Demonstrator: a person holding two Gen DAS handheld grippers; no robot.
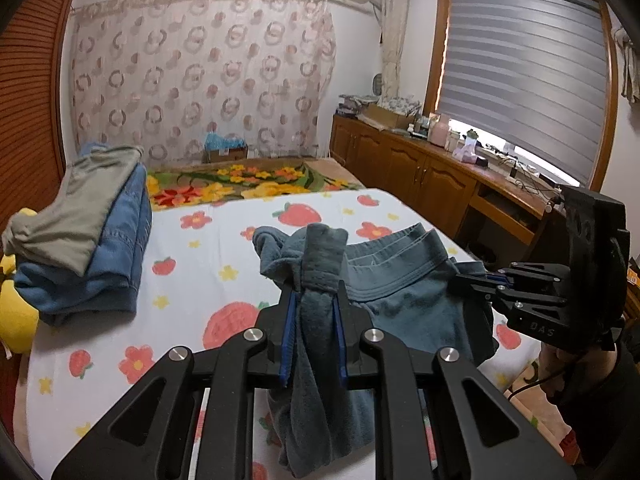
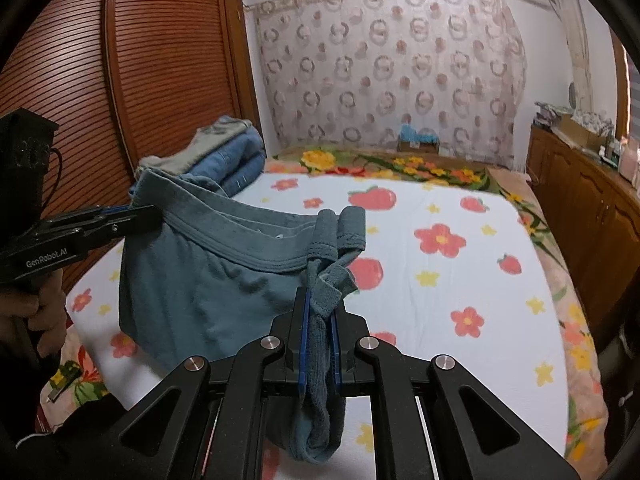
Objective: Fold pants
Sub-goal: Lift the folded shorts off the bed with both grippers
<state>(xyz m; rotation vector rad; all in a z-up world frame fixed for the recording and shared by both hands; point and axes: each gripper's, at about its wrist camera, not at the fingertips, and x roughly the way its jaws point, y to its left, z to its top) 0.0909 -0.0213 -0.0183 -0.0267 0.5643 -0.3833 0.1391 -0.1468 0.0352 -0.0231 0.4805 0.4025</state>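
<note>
Teal-grey soft knit pants (image 1: 400, 304) held up between two grippers above the bed.
The left gripper (image 1: 316, 312) clamps a bunched end of cloth; the right gripper (image 2: 320, 320) likewise pinches a gathered end. The waistband hangs between them over the strawberry-and-flower printed white bedsheet (image 2: 440, 288). A stack of folded blue and grey clothes (image 1: 88, 232) lies far left.

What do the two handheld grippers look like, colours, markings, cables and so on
Both are matte black linkage grippers with silver round pivot pins and blue finger pads. The left gripper reads "GenRobot.AI" on its side in the right wrist view; the right gripper shows "DAS" in the left wrist view. A thin black cable hangs at each boxy rear housing. The bare left hand wraps the handle; dark clothing shows nearby.
</note>
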